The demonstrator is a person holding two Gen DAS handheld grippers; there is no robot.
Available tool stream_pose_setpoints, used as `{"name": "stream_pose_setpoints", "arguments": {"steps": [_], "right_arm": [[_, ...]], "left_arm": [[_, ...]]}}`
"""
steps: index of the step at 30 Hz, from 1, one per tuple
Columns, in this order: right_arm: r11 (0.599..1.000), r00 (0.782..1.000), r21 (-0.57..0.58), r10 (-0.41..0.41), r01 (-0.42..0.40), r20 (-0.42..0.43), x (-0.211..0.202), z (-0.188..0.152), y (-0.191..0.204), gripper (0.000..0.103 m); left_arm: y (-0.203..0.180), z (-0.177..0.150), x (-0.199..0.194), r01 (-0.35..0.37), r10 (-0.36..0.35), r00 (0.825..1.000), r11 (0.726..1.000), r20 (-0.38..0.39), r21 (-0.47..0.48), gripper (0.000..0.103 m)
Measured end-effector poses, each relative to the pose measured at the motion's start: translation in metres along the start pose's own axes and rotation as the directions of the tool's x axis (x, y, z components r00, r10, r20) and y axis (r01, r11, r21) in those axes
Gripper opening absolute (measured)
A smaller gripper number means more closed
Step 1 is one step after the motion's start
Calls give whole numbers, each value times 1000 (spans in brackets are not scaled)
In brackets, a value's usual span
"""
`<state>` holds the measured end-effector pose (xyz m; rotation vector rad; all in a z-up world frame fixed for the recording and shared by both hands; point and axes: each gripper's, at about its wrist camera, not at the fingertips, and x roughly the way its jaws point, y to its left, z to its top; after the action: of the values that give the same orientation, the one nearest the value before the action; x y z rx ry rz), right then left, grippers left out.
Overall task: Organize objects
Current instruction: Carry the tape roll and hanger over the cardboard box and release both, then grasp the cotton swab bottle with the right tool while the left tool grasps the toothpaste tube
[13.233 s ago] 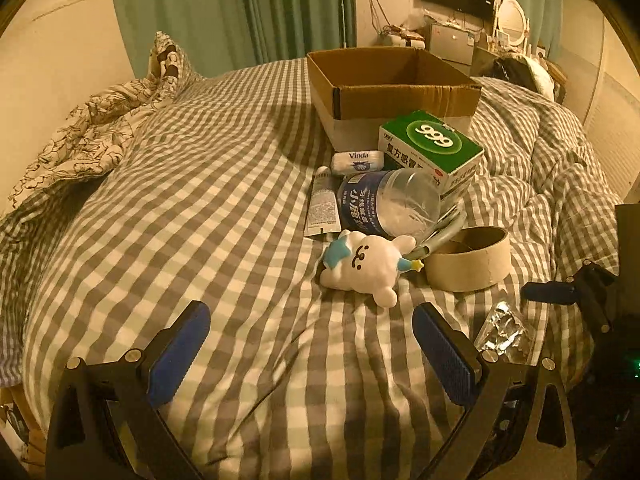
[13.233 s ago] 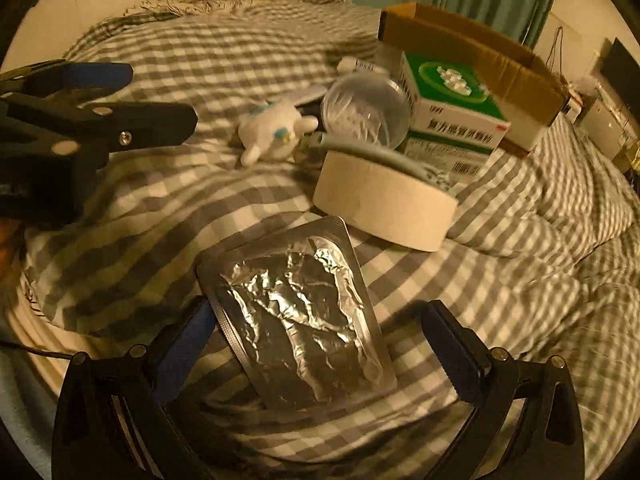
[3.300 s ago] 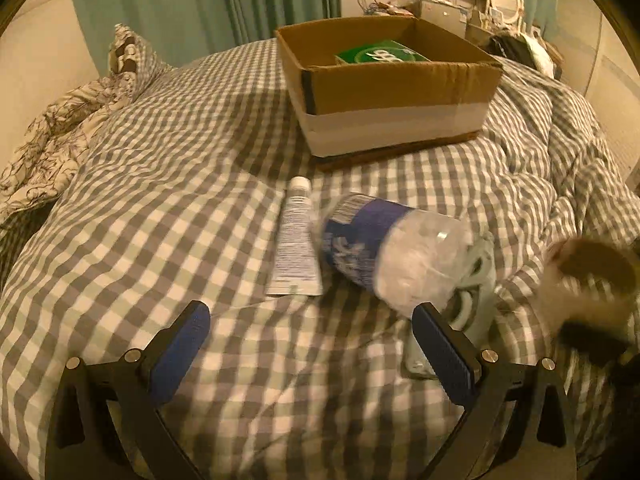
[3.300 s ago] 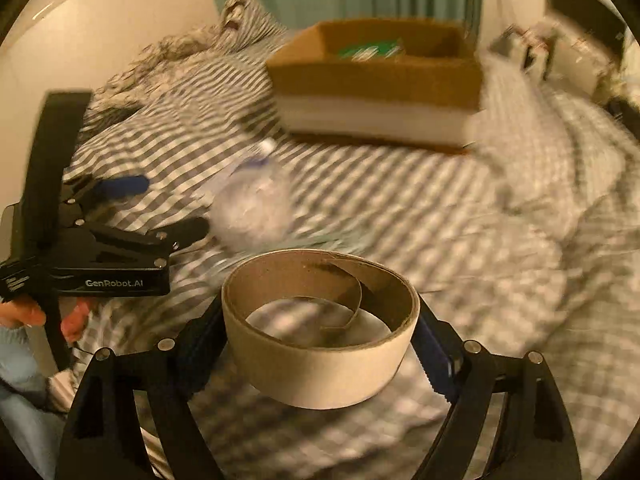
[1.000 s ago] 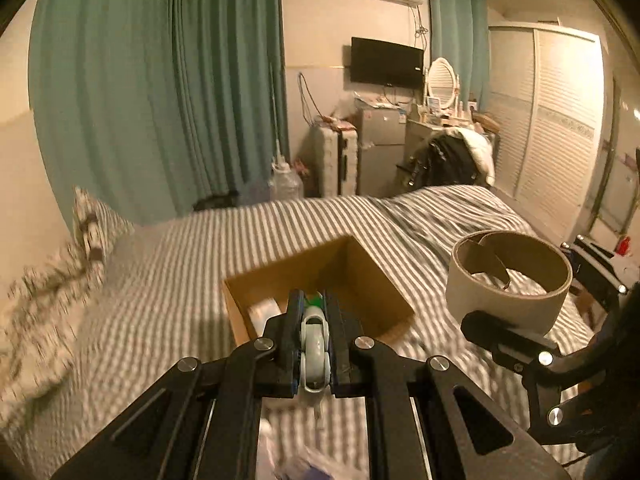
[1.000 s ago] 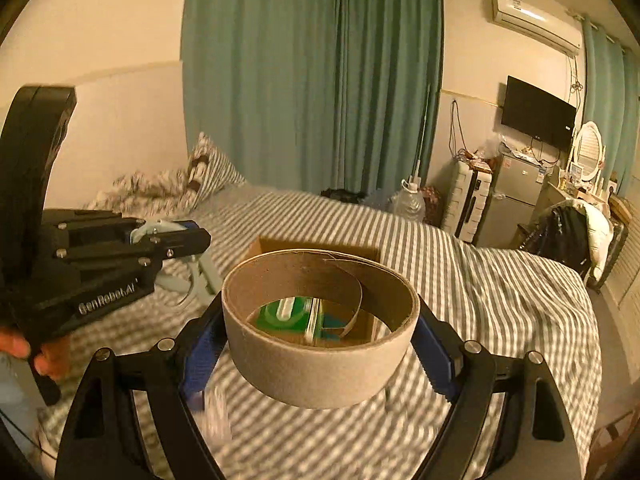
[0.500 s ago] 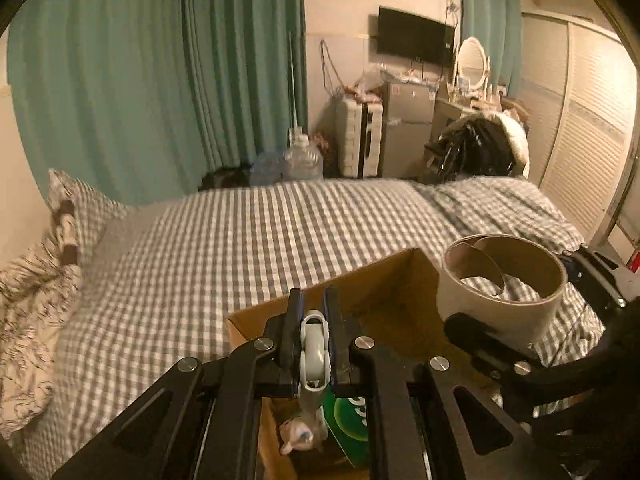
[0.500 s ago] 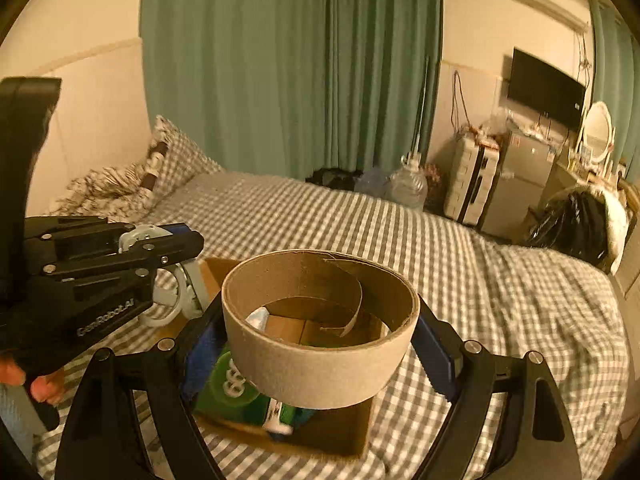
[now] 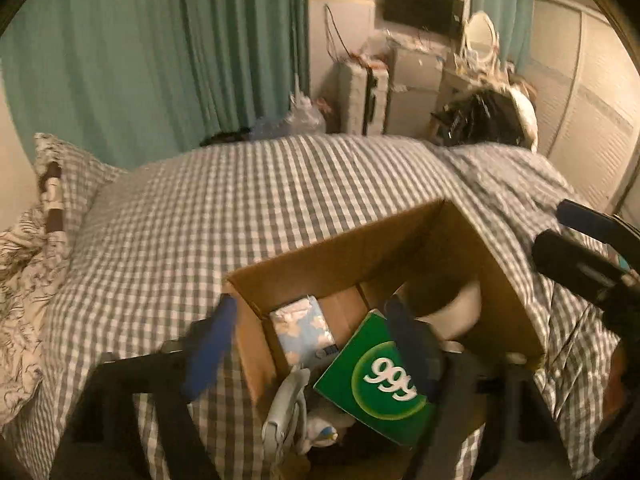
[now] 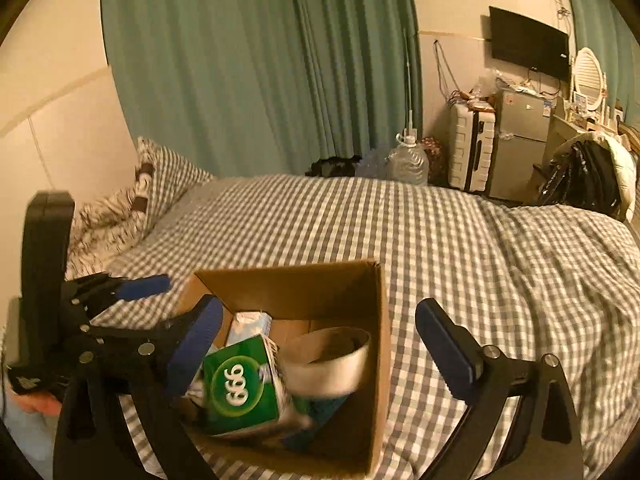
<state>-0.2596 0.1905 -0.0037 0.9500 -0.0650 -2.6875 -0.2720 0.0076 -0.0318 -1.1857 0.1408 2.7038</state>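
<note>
An open cardboard box (image 9: 504, 280) (image 10: 380, 320) sits on the checked bed. Inside it lie a green "999" box (image 9: 380, 380) (image 10: 236, 392), a pale tissue pack (image 9: 304, 332) (image 10: 250, 326), a cardboard tape ring (image 10: 324, 360) (image 9: 456, 312) and a grey clip-like item (image 9: 286, 408) next to a plush toy. My left gripper (image 9: 312, 356) is open and empty over the box's left wall. My right gripper (image 10: 320, 352) is open and empty just above the tape ring.
The checked duvet (image 9: 248, 208) covers the bed, with a patterned pillow (image 9: 24, 264) at the left. Green curtains (image 10: 256, 64), a suitcase (image 10: 470, 152), a small fridge (image 10: 520, 140) and a large water jug (image 10: 408, 162) stand beyond the bed.
My left gripper opened and dropped the grey clip-like item into the box. My right gripper opened and let the tape ring fall into the box. Both views tilted down toward the box.
</note>
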Motion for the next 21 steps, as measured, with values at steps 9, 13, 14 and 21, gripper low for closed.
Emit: {"name": "stream_pose_setpoints", "arguments": {"steps": [9,13,14,21], "right_arm": [[994,993,-92,-49,59,110,-113,3,34,98],[990,988,-129,-44,63,150,-157,-5,51,100],[988,987,-138,-42,64,155,-166,-9,55,100],[980,992,-198,0,25,123,-192,-63,90,101]], "left_arm": [[-6,-12,-103,-42,40,989,999,142,13,102],[-4,-26,-150,-40,39,981,999,192,2,103],[-3,-31,-159,-41,40,980,999,197,-2,103],[7,-95,-194,-84,87,977,996,192,-25,103]]}}
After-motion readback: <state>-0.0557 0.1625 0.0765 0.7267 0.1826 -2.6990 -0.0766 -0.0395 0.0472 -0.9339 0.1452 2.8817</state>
